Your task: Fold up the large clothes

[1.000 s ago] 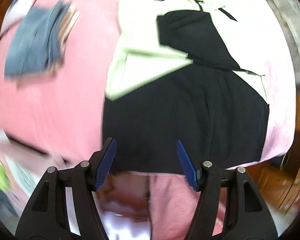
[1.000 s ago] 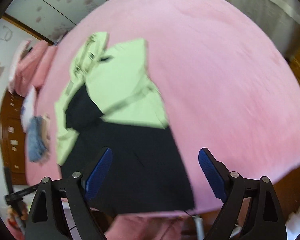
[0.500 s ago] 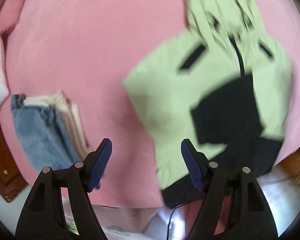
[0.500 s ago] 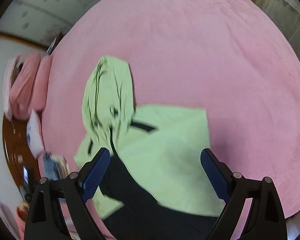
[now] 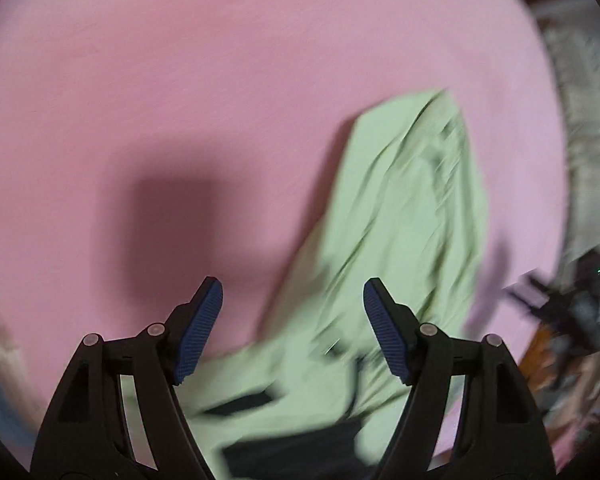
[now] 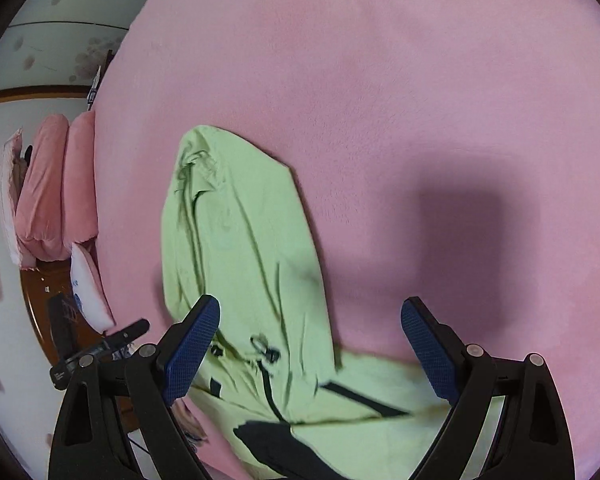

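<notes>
Jacket, lime green, black panels, creased, perhaps hooded

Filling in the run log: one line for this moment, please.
left gripper: open, empty | right gripper: open, empty | green hooded jacket: on pink bed, unheld

No legible txt anywhere. Blue print on white pillow too small to read; pale marks on black bar likewise.

Left claw and right claw — black triangular arms, ribbed blue pads, silver pivot screws
</notes>
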Demonstrator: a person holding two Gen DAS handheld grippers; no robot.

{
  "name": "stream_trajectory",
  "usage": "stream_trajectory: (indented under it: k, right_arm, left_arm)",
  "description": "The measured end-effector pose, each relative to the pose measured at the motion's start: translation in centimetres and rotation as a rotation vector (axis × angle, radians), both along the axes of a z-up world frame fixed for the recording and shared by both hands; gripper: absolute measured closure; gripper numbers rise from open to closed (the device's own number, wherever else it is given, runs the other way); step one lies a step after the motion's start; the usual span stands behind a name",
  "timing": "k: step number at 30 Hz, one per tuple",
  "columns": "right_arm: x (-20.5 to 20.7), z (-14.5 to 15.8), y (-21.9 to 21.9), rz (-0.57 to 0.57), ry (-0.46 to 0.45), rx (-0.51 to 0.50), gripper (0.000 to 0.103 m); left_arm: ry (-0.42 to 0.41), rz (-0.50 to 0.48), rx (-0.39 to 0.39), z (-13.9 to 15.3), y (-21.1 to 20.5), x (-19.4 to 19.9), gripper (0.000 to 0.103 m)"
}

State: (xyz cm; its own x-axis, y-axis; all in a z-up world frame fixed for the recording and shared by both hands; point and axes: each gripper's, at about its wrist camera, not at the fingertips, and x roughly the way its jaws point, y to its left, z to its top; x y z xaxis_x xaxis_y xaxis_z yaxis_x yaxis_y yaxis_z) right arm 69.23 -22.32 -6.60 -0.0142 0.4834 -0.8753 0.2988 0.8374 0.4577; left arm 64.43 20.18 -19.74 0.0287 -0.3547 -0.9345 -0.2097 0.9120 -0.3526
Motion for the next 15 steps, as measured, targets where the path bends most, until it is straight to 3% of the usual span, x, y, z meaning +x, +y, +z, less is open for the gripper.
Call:
stream_trajectory:
  k: [2, 4, 7, 10, 12, 14, 15]
  right_arm:
    - [0.9, -1.7, -0.1, -0.010, -0.008, 0.048, 0.010]
    - [1.9, -3.4, -0.2, -0.049, -0.031, 0.157, 0.010]
    - [2.6, -5.3, -0.6, -0.100, -0.057, 0.250, 0.010]
    - [3.8, -5.5, -1.3, -0.136, -0.105, 0.303, 0.014]
    - [5.2, -5.1, -1.3, -0.127, -0.142, 0.327, 0.041]
    - [6.9, -4.4, -1.0, -0.094, -0.168, 0.281, 0.060]
    - [7.7, -4.1, -0.5, -0.064, -0.178, 0.235, 0.062]
  left_arm:
    - [-0.060, 0.036, -0.052, -1.2, -0.8, 1.1, 0.033]
    - [-0.113, 0.022, -0.089, -2.4, -2.0, 2.1, 0.033]
    - [-0.115, 0.032, -0.083, -4.5, -3.1, 3.3, 0.033]
    - [-0.097, 0.115, -0.139, -6.5, -3.3, 3.8, 0.033]
    - [-0.088, 0.124, -0.155, -7.1, -3.6, 4.8, 0.033]
    - [-0.094, 0.073, -0.113, -7.2, -4.6, 5.5, 0.035]
    - [-0.113, 0.042, -0.082, -6.9, -5.2, 5.9, 0.044]
